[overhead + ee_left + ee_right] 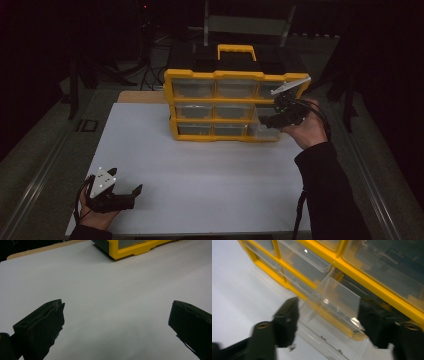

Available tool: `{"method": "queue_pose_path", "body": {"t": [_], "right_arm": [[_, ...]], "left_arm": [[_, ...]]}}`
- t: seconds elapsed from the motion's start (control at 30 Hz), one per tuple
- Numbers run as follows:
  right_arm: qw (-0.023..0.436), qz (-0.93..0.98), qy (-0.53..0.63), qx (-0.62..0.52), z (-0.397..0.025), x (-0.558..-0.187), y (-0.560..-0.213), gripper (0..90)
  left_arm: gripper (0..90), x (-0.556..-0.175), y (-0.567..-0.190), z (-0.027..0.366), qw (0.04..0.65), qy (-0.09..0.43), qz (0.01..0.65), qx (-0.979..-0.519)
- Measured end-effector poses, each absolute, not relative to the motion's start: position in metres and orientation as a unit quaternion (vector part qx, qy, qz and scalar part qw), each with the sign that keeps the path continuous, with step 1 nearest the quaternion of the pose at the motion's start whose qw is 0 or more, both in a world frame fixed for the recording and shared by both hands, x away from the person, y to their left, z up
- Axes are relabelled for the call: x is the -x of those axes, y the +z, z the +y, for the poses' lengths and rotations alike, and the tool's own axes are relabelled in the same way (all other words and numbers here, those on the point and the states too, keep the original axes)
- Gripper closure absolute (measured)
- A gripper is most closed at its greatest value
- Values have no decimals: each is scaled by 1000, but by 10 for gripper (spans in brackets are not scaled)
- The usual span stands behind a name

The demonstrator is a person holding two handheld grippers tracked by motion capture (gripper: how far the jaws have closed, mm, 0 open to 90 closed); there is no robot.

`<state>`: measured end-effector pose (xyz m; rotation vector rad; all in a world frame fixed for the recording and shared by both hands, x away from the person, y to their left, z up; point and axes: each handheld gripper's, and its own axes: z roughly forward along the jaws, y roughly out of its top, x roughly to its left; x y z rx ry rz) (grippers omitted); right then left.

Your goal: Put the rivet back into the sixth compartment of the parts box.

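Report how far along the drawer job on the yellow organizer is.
Done: one clear plastic drawer is partly pulled out of the yellow plastic drawer organizer, at its right side. In hand: the right gripper sits at that drawer with jaws open on either side. Left: finishing the pull; the left gripper rests open on the white table.

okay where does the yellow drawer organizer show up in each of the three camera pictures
High view: the yellow drawer organizer stands upright at the far middle of the white table, right gripper at its lower right drawers.
Left gripper view: one yellow corner at the top edge.
Right gripper view: across the upper right, a clear drawer pulled out between the fingers.
Shared landmark: the yellow frame.
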<state>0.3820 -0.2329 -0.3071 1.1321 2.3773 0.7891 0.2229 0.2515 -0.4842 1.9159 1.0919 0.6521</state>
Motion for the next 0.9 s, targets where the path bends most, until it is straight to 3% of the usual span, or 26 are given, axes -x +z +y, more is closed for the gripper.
{"method": "queue_pose_path", "body": {"t": [0.2,0.37,0.7,0.9], "right_arm": [[205,849,314,-373,-236,-361,-312,199],[209,846,335,-358,-240,-344,-318,198],[236,812,398,-356,-267,-286,-368,173],[245,793,418,-370,-279,-271,-401,166]], "left_arm": [[7,-223,-484,252,409,260,433,-760],[7,-222,-484,252,410,260,435,-758],[7,-222,-484,253,410,261,436,-758],[7,-222,-483,254,411,261,437,-756]]}}
